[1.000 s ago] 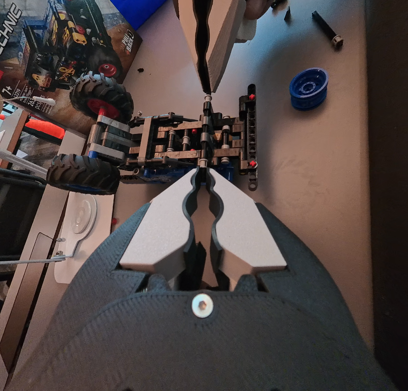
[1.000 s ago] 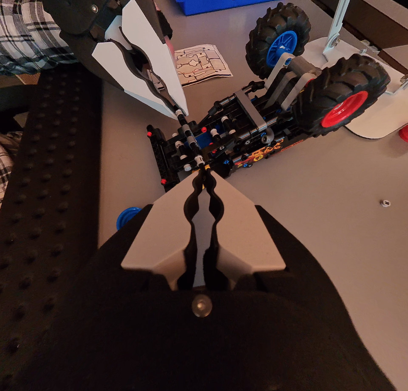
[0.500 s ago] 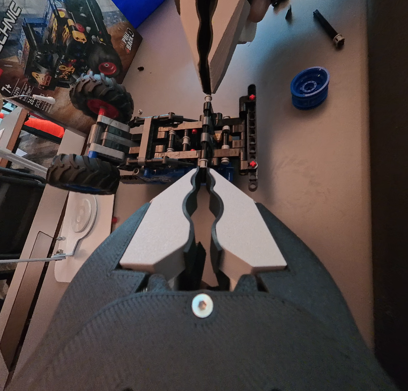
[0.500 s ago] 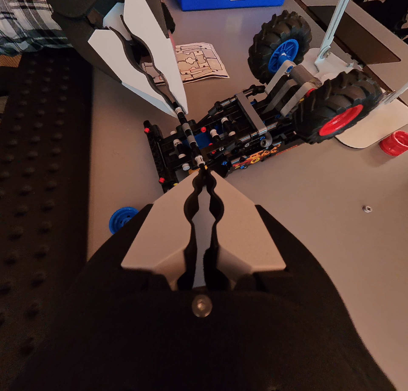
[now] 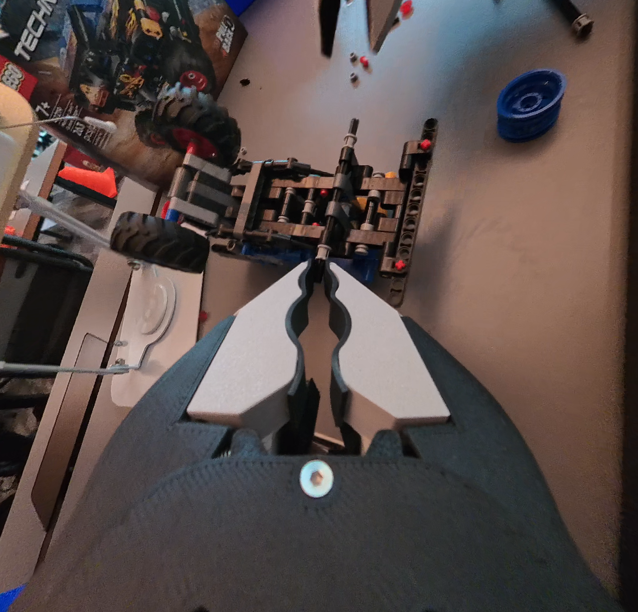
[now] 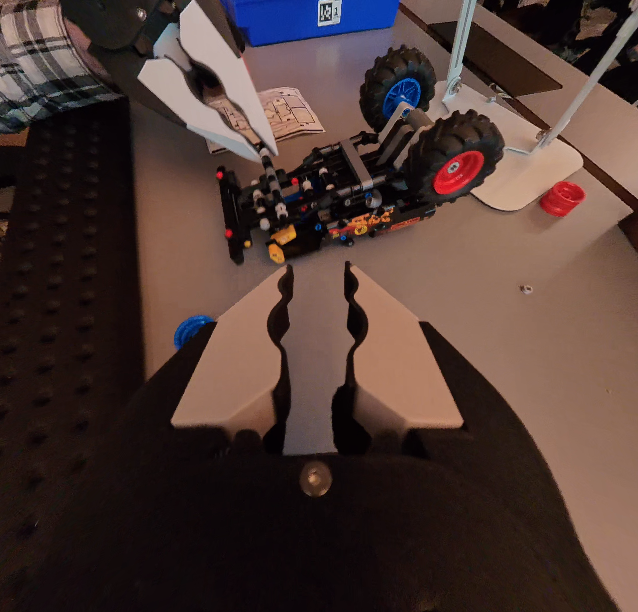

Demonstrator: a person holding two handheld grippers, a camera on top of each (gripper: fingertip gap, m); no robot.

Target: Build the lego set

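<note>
The truck chassis (image 5: 310, 208) lies on its side on the grey table, with two black tyres mounted at one end. A black axle (image 5: 336, 195) runs across its front. My left gripper (image 5: 319, 267) is shut on the near end of that axle. In the right wrist view the left gripper (image 6: 264, 150) shows at the top left, pinching the axle (image 6: 274, 184) on the chassis (image 6: 328, 195). My right gripper (image 6: 317, 267) is open and empty, a short way back from the chassis. It also shows in the left wrist view (image 5: 350, 50), beyond the axle's far end.
A loose blue wheel hub (image 5: 530, 105) lies right of the chassis, a red hub (image 6: 562, 197) by a white stand base (image 6: 528, 174). The set's box (image 5: 114, 53), a blue bin (image 6: 310, 5), an instruction sheet (image 6: 290, 112), small loose pieces (image 5: 359, 64) and a black studded mat (image 6: 65, 250) surround the work area. Left tips to right tips: about 12 cm. From the right gripper's tips to the loose blue wheel hub (image 5: 530, 105) is close to 10 cm.
My right gripper has opened, let go of the axle's far end and pulled back from the chassis. My left gripper still holds the axle; the chassis has tilted slightly.
</note>
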